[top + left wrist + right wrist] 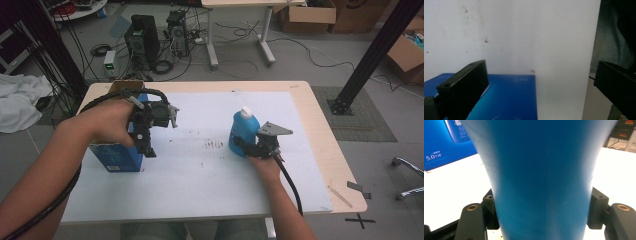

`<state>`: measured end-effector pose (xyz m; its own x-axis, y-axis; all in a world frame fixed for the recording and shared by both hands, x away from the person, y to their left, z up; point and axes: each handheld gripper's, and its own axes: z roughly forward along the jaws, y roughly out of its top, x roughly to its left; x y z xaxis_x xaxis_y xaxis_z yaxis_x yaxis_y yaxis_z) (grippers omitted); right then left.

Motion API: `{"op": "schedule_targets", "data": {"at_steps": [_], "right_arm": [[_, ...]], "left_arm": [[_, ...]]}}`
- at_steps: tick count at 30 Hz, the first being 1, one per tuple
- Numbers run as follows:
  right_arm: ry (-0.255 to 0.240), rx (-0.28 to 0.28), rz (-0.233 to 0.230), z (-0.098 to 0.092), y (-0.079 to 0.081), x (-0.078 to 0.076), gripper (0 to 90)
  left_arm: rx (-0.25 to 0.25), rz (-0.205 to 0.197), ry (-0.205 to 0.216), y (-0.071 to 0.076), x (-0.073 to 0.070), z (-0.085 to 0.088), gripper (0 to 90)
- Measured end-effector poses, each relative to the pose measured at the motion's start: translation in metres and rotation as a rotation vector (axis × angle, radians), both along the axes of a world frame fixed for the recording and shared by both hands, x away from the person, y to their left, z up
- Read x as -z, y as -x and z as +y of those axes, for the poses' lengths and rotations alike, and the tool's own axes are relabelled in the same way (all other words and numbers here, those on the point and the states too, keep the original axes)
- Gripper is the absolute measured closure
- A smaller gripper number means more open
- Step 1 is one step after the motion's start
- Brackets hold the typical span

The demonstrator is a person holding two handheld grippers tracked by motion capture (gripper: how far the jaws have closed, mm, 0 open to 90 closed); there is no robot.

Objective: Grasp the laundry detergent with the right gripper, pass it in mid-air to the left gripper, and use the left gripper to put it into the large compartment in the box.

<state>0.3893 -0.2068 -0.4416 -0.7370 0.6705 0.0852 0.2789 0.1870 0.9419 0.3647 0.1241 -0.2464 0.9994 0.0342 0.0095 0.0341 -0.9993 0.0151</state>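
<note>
Your right claw (248, 148) is clamped on the upright blue bottle (242, 131); the blue box (117, 156) lies at nine o'clock beneath your open left claw (150, 150).

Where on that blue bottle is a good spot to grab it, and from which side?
Low on the body of the blue bottle, coming in level from the person's side, as the right gripper does here. The bottle stands upright with its white cap on top, and its sides fit between the jaws, which press on both flanks in the right gripper view.

Lab: computer towers (142, 42), floor cables (240, 30), boxes (307, 15)
</note>
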Motion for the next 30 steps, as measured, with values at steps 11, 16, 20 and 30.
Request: {"op": "schedule_targets", "data": {"at_steps": [11, 16, 20, 30], "right_arm": [[0.004, -0.004, -0.005, 0.003, 0.001, 0.002, 40.6], [0.017, -0.004, -0.012, 0.003, 0.002, 0.001, 42.6], [0.038, -0.017, -0.005, 0.003, 0.002, -0.002, 43.8], [0.058, -0.118, -0.013, 0.003, 0.01, -0.024, 44.4]], "left_arm": [[-0.002, 0.002, -0.007, 0.0, 0.001, 0.0, 0.1], [-0.004, 0.004, -0.01, 0.0, 0.001, -0.001, 0.1], [-0.001, 0.004, -0.006, 0.001, 0.001, -0.002, 0.1], [0.015, 0.001, -0.001, 0.001, -0.002, -0.01, 0.1]]}}
